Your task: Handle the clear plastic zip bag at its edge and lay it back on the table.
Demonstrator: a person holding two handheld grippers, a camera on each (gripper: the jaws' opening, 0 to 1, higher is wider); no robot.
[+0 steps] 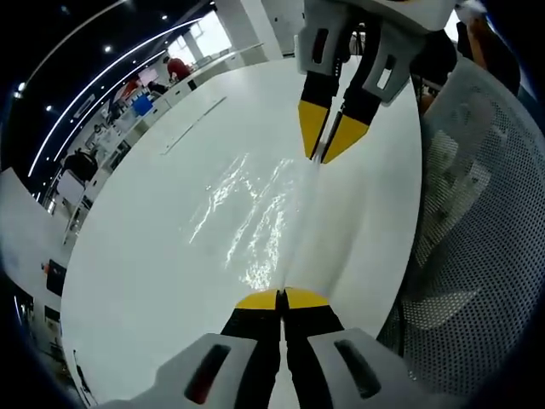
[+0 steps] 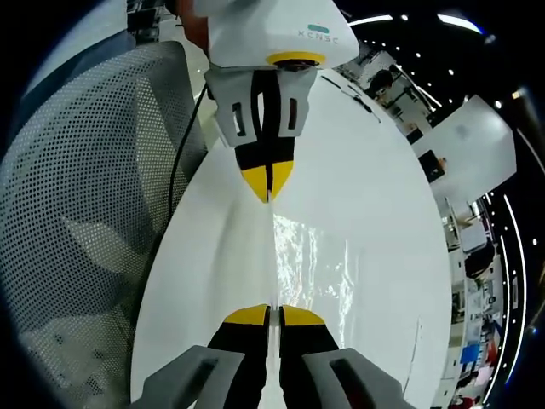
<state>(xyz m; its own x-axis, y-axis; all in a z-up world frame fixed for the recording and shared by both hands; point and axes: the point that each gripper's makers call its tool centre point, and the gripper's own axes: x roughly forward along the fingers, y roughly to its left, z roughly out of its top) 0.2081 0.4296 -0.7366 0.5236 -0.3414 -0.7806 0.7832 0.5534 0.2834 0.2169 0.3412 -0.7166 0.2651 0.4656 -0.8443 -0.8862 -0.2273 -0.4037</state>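
Observation:
The clear plastic zip bag (image 1: 247,213) is stretched between my two grippers over the white table (image 1: 145,281), its crinkled film glinting. My left gripper (image 1: 281,298) is shut on the bag's near edge. My right gripper (image 1: 328,145) comes in from the top, its yellow tips pinched on the opposite edge. In the right gripper view the same bag (image 2: 311,264) runs from my right gripper (image 2: 274,313), shut on its edge, up to the left gripper (image 2: 269,186), also shut on it. I cannot tell whether the film touches the table (image 2: 375,170).
A grey mesh chair (image 1: 477,256) stands against the table's edge beside both grippers, and the chair (image 2: 77,213) also appears in the right gripper view. A black cable (image 2: 174,179) hangs by the chair. Desks and people (image 1: 145,94) are far off beyond the table.

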